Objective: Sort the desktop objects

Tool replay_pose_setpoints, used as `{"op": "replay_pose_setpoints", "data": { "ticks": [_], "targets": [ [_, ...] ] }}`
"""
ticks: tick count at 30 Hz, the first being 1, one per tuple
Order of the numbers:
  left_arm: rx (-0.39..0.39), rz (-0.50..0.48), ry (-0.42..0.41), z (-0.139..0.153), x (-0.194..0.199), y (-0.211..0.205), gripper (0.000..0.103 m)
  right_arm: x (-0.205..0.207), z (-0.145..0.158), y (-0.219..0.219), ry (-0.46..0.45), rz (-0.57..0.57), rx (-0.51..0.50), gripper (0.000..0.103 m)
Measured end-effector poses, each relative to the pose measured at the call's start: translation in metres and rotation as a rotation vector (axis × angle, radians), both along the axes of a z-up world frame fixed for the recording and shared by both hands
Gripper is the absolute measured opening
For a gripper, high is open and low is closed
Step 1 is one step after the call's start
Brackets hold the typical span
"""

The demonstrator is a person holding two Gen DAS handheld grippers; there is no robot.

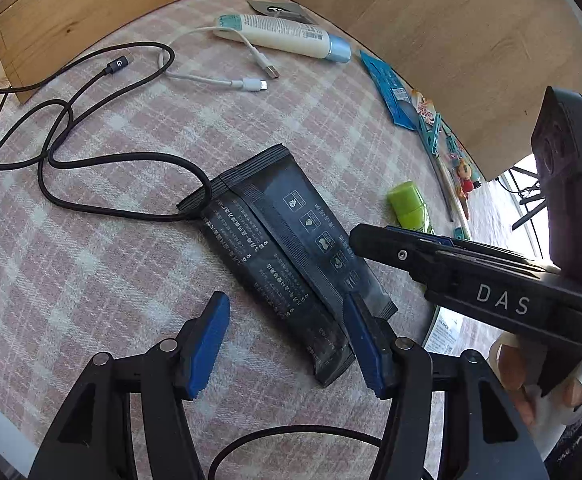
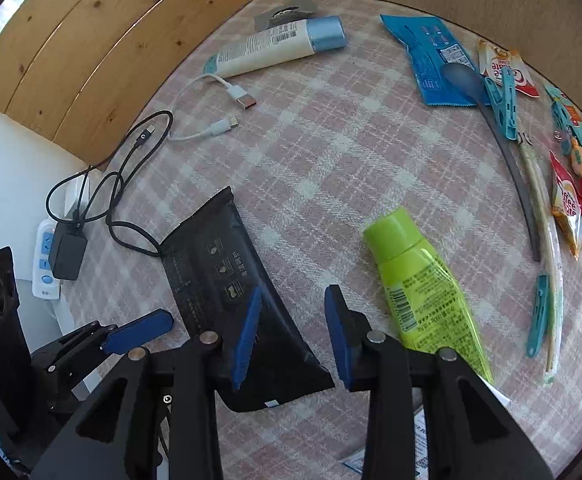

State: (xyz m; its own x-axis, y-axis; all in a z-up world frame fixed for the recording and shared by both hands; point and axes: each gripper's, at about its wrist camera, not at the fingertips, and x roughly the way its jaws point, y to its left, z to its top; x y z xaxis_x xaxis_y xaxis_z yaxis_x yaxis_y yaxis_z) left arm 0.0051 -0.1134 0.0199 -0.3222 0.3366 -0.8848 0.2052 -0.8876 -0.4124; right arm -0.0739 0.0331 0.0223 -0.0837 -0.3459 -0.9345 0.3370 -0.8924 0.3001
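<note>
A flat black pouch (image 1: pixel 283 232) lies slanted on the pink checked cloth (image 1: pixel 91 280). My left gripper (image 1: pixel 287 344) hangs open just over the pouch's near end, a blue pad on each side of it, not pressing. In the right wrist view my right gripper (image 2: pixel 291 334) is open too. Its left finger is over the near corner of the pouch (image 2: pixel 211 264), with bare cloth between the pads. A lime green tube (image 2: pixel 423 280) lies just right of that gripper. From the left wrist view, the right gripper (image 1: pixel 367 240) reaches in from the right above the pouch.
A black cable (image 1: pixel 71 152) loops against the pouch's far end and a white cable (image 1: pixel 211 80) lies beyond. A white tube with a blue cap (image 2: pixel 267 48), a blue packet (image 2: pixel 431 56), pegs, sachets and a spoon (image 2: pixel 507 152) line the back and right. Wooden walls (image 2: pixel 91 60) stand behind; a power strip (image 2: pixel 45 256) lies left.
</note>
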Motion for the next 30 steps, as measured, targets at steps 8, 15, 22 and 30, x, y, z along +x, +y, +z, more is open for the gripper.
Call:
{"op": "replay_pose_setpoints", "data": {
  "ticks": [8, 15, 22, 30],
  "targets": [
    [-0.007, -0.009, 0.051, 0.0, -0.006, -0.001, 0.046, 0.003, -0.012, -0.009, -0.065, 0.036, -0.071, 0.028],
    [-0.039, -0.033, 0.091, 0.008, -0.005, 0.01, 0.036, 0.009, -0.012, 0.002, -0.091, -0.008, -0.11, 0.027],
    [-0.058, -0.066, 0.151, 0.034, -0.001, 0.032, 0.034, 0.015, 0.014, 0.031, -0.06, -0.066, -0.159, 0.027],
    [-0.072, -0.149, 0.223, 0.069, 0.005, 0.084, 0.034, 0.031, 0.048, 0.083, -0.002, -0.159, -0.199, 0.027]
  ]
}}
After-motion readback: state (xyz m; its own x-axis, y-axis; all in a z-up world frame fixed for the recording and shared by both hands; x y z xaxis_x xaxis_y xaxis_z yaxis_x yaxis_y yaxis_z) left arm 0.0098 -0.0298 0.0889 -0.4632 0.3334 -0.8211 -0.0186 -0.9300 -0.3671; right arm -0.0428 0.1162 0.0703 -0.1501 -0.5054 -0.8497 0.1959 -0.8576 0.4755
